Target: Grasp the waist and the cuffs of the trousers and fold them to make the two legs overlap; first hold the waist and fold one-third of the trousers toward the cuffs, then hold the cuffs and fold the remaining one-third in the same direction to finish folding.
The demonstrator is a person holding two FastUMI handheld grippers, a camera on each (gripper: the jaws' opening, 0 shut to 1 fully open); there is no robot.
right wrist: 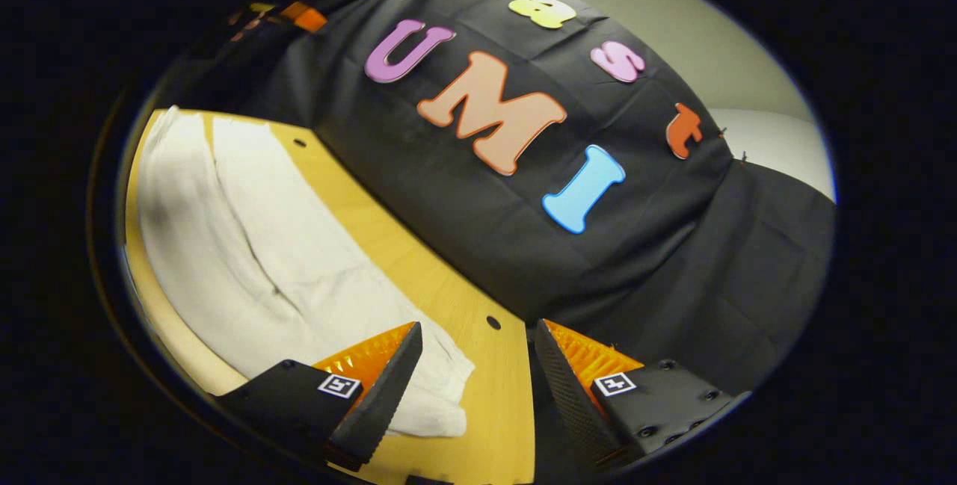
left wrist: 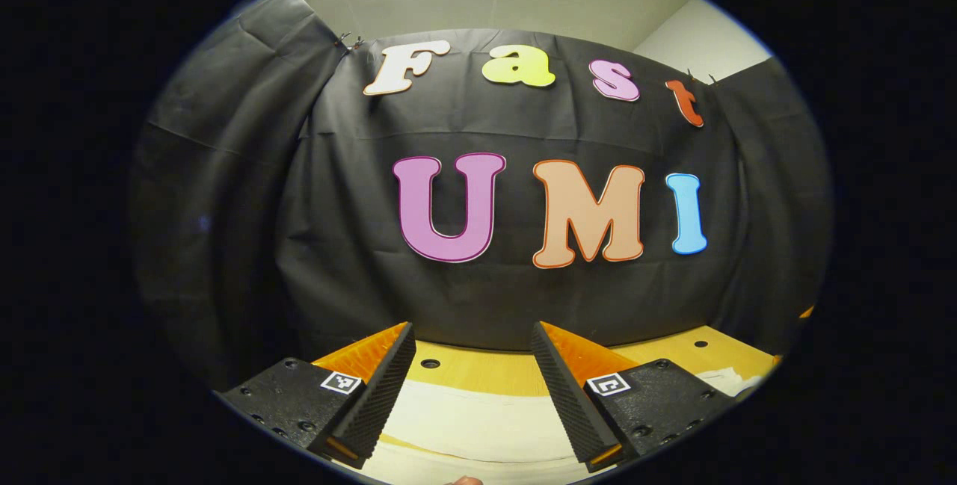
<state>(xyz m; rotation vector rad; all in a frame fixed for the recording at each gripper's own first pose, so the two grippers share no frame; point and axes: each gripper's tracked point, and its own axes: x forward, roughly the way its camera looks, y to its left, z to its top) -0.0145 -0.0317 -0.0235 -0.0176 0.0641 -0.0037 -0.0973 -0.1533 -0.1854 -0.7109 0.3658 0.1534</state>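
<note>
While the left gripper (left wrist: 472, 388) is being held level above the wooden table (left wrist: 478, 373), its two fingers are being kept wide apart with nothing between them. Beneath that gap, toward 6 o'clock in the left gripper view, the white trousers (left wrist: 471, 421) are being seen as a flat pale band lying on the table, and a further scrap of white cloth is being glimpsed at about 4 o'clock near the table's edge. Behind the table, the black cloth wall (left wrist: 336, 231) is being faced squarely. In the right gripper view, the right gripper (right wrist: 478, 384) is being held tilted, its fingers likewise spread and closed on nothing. There the trousers (right wrist: 262, 246) are being shown stretched out from about 10 o'clock down to 6 o'clock, the two legs lying side by side with a crease between them, and one end is being reached just beside the inner face of the finger at 7 o'clock; whether that finger is touching the cloth cannot be told. Small round holes (right wrist: 493, 322) are being shown along the table's far edge.
</note>
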